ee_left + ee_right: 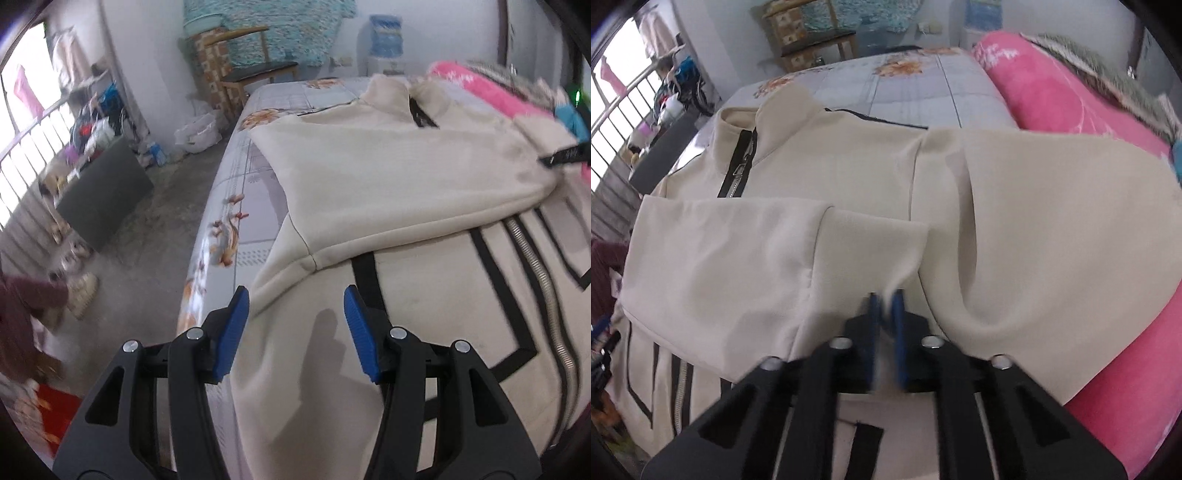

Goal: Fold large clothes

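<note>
A cream zip-up jacket (388, 177) with black stripes lies spread on the bed, collar (768, 114) at the far end. One sleeve (731, 254) is folded across its front, over the zipper (546, 295). My left gripper (295, 291) hovers open over the jacket's near side edge, with cloth below its blue pads but not pinched. My right gripper (885, 299) is shut on the cuff corner of the folded sleeve, cream cloth showing between its pads. The other sleeve (1052, 221) bulges to the right beside the pink blanket.
The bed has a flowered sheet (236, 206), and its left edge drops to a concrete floor. A rolled pink blanket (1052, 85) lies along the right side. A wooden chair (255, 70), a water dispenser (386, 40) and a dark box (103, 192) stand beyond.
</note>
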Demonstrator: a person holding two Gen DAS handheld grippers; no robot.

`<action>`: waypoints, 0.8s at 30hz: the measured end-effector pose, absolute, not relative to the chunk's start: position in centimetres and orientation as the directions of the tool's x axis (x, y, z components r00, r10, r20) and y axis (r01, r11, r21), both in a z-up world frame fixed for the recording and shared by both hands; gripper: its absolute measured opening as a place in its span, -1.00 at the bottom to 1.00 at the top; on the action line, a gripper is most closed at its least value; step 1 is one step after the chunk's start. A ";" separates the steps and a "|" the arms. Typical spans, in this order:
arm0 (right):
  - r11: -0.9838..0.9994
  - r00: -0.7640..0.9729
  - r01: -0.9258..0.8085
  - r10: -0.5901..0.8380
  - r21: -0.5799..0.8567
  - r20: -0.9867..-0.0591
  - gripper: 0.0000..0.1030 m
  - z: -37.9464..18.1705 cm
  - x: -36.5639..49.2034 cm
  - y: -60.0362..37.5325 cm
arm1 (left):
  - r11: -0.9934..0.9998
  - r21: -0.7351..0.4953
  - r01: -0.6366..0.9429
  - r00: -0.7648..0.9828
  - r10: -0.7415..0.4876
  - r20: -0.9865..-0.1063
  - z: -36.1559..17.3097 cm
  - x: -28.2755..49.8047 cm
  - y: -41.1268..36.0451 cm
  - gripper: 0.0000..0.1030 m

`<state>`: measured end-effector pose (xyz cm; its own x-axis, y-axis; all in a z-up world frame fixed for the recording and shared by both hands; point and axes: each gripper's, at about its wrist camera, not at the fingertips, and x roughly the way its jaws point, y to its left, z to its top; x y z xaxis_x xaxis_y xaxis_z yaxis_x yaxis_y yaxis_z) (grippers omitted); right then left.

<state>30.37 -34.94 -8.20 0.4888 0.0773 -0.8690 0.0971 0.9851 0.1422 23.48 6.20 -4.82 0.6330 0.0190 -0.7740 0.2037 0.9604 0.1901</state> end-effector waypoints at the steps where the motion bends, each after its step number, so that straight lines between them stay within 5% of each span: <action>1: 0.985 0.497 0.095 0.076 0.141 -0.865 -0.88 -8.1 30.3 -34.9 | 0.951 0.226 0.209 0.635 0.043 -0.771 -5.0 23.8 5.9 -0.03; 8: 0.980 0.558 0.080 0.105 0.180 -0.823 -0.90 -6.6 30.6 -35.3 | 0.921 0.340 0.192 0.637 0.146 -0.757 -6.2 25.3 5.6 -0.83; 18: 0.949 0.697 -0.039 0.251 0.314 -0.672 -0.90 -0.7 30.0 -34.1 | 0.971 0.225 0.086 0.639 0.119 -0.760 -5.8 25.8 8.4 -0.87; 24: 0.964 0.569 0.065 0.176 0.257 -0.803 -0.90 -6.4 31.0 -36.3 | 0.971 0.220 0.092 0.630 0.115 -0.768 -6.2 25.8 8.3 -0.87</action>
<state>31.02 -36.27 -6.35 0.5695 0.1758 -0.8030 0.0647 0.9643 0.2570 25.84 8.27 -6.22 0.6302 0.1148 -0.7679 0.0916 0.9711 0.2204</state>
